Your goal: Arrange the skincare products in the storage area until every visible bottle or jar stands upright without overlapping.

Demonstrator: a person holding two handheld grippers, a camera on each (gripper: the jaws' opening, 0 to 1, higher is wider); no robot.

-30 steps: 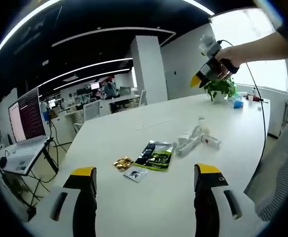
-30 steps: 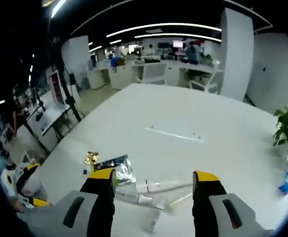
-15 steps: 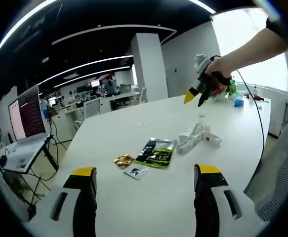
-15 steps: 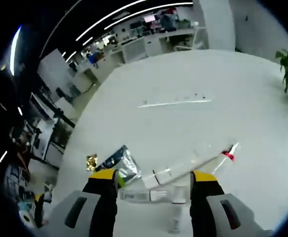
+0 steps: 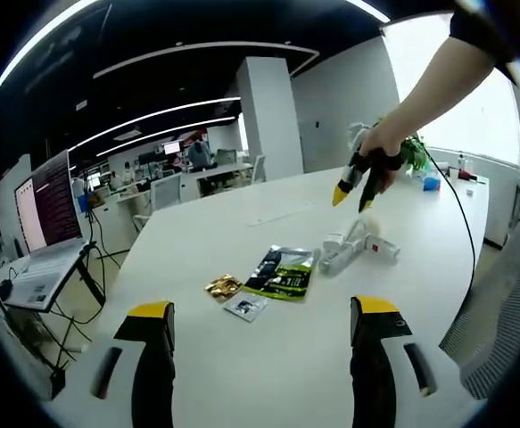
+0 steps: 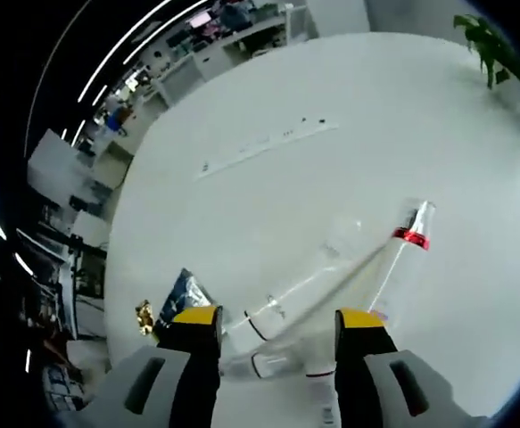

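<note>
Claws (image 5: 252, 343) (image 6: 276, 343) both spread wide, holding nothing

Bright window glare, fisheye-warped edges, slight blur.

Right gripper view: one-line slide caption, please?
Open right tool poised above toppled clear tubes on the white table.

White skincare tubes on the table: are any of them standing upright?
No, the white skincare tubes all lie flat in a crossed pile on the white table.
</note>
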